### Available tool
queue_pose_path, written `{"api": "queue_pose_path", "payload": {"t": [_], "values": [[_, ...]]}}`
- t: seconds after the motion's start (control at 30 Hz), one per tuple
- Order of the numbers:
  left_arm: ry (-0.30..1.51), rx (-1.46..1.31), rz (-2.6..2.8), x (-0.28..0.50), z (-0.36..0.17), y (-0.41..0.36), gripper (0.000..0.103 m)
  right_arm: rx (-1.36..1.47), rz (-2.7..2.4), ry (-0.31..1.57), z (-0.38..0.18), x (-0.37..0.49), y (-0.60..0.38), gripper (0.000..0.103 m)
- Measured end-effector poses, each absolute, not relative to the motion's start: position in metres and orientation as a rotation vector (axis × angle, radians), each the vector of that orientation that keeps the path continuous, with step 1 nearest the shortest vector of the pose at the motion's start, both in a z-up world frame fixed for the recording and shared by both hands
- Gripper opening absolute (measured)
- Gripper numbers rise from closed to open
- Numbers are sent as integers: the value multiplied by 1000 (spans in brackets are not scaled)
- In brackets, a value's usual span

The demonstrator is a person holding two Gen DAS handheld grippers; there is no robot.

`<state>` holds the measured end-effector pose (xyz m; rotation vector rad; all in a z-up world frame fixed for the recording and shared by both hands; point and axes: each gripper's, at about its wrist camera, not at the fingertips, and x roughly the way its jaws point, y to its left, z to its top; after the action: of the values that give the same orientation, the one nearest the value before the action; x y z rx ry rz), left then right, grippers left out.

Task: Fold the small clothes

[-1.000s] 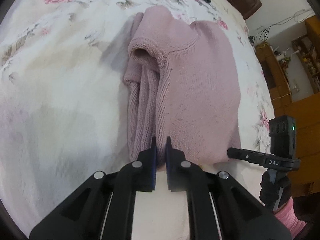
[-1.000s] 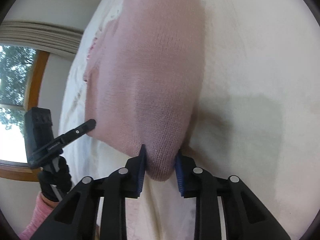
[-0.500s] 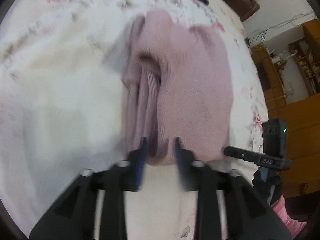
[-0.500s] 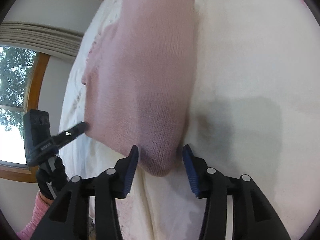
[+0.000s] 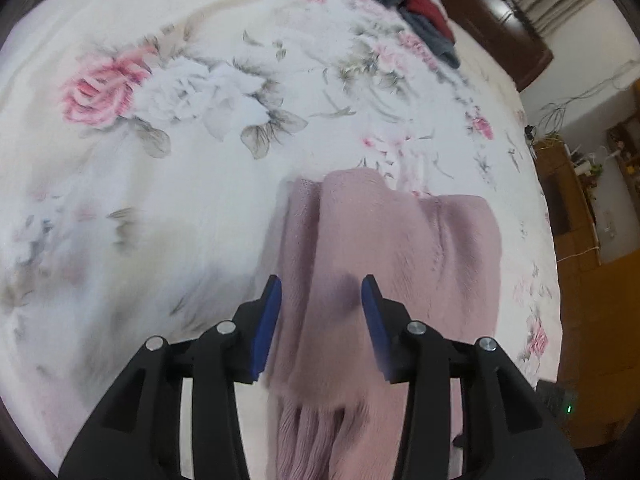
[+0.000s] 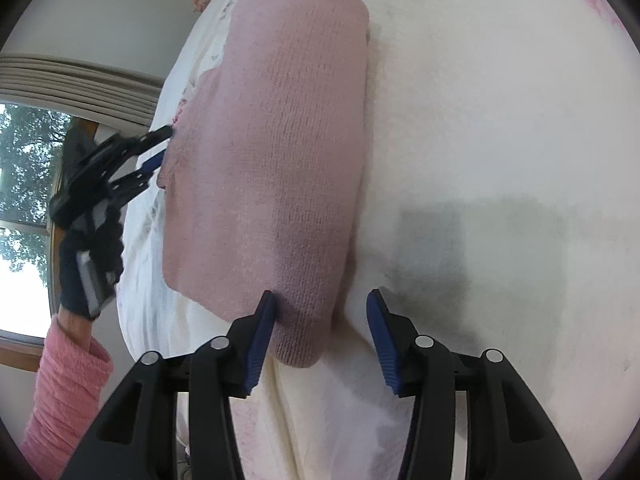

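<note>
Pink knit sweater (image 5: pixel 400 248) lies folded on the floral bedspread (image 5: pixel 168 92), blurred, near edge cut off. Left claw (image 5: pixel 321 300) gapes over it; right claw (image 6: pixel 320 312) spread wide at its corner, gripping nothing. No legible writing.

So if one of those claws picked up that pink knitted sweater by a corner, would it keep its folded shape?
Probably not. The pink knitted sweater looks soft and floppy: its folded layers sag and drape on the floral bedsheet, so lifting one corner would likely let it unfold. The coarse knit should grip rather than slip. Both grippers, left and right, are open.
</note>
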<state>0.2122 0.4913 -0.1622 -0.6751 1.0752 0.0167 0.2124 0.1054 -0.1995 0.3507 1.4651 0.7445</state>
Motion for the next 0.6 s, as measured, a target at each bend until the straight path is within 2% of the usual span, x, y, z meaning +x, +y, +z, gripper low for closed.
{"api": "queue_pose_path", "payload": {"t": [0.07,0.13,0.2,0.33,0.6], "values": [[1063,-707,-28,216,-164,487,36,338,748,1463,-199,213,106,49],[1085,-676,-27,218,-165,479,15,337,746,1464,-200,214,110,49],[1084,-652,-26,216,-163,474,10,343,745,1464,-201,214,111,49],[938,-669,-20,189,-141,478,9,340,749,1461,-203,214,112,49],[1006,-763,-16,176,-181,491,12,319,743,1460,-202,217,113,49]]}}
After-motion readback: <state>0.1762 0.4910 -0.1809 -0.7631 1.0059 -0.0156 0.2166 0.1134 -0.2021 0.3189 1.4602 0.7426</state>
